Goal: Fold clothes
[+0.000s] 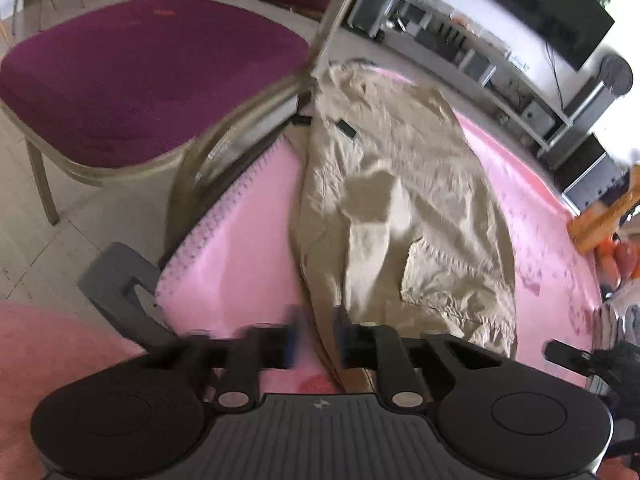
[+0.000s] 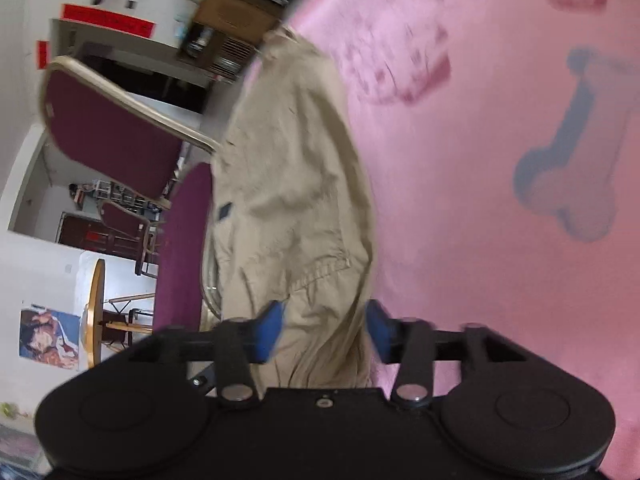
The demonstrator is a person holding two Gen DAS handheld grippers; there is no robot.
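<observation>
A beige garment (image 1: pixel 400 216) with a pocket and a dark label lies crumpled lengthwise on the pink tablecloth (image 1: pixel 240 248). My left gripper (image 1: pixel 316 338) stands over the garment's near edge, jaws a little apart with the cloth edge between the blue pads; the view is blurred. In the right wrist view the same garment (image 2: pixel 288 200) runs away from me along the table edge. My right gripper (image 2: pixel 324 330) is open, its blue pads on either side of a bunched end of the garment, not pressing it.
A maroon chair (image 1: pixel 140 76) with a gold frame stands close against the table's far-left edge, also in the right wrist view (image 2: pixel 112 128). Orange objects (image 1: pixel 608 216) lie at the table's right. The pink tablecloth (image 2: pixel 500 200) spreads wide to the right of the garment.
</observation>
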